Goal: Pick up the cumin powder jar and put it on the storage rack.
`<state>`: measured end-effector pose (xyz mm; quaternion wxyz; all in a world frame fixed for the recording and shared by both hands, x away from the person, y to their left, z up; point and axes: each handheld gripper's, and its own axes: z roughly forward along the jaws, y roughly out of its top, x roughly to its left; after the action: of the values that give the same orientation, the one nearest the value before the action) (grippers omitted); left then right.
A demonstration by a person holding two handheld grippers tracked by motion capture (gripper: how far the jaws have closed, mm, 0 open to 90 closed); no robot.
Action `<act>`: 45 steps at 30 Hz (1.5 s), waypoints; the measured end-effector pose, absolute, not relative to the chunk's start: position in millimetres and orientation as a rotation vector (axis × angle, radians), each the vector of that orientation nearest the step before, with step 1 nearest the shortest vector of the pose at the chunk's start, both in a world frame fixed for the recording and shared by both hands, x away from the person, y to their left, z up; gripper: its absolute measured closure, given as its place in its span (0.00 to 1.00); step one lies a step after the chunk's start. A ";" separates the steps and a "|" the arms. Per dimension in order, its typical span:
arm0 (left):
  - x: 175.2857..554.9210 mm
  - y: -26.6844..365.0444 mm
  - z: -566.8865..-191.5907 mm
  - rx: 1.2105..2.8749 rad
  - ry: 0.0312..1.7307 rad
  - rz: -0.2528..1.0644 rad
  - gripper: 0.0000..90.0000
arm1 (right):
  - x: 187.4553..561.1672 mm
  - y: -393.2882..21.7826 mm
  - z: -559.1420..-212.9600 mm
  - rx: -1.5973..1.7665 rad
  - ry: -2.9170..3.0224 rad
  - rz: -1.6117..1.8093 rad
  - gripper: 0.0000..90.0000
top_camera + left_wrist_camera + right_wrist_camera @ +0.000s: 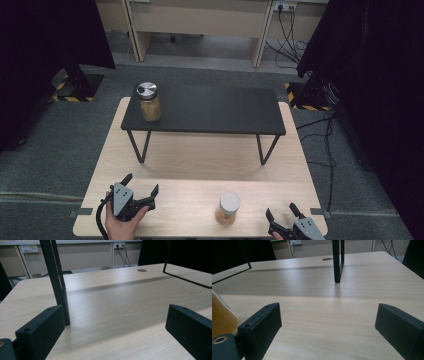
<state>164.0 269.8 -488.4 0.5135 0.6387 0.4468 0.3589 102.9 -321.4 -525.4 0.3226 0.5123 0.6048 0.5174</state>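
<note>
We hold both grippers spread wide and empty. The near jar [229, 206] stands upright on the table [200, 150] just left of our right gripper [281, 214], well right of our left gripper [141, 184]; another jar [149, 101] sits on the shelf [220, 110].

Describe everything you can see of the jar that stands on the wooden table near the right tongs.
The jar looks like clear glass filled with an amber-yellow content and closed by a pale, flat round lid. It stands upright on the light wooden table, near its front edge, in front of the black shelf. Nothing grips it; the right tongs are open beside it.
</note>
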 end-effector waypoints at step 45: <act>167.4 268.6 -485.9 1.522 1.058 0.864 0.02 | 95.4 -327.2 -524.9 1.353 1.559 1.346 0.08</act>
<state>167.4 268.6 -485.9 0.5213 0.6350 0.4416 0.3606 95.4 -327.2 -524.9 0.3323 0.5178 0.5966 0.5153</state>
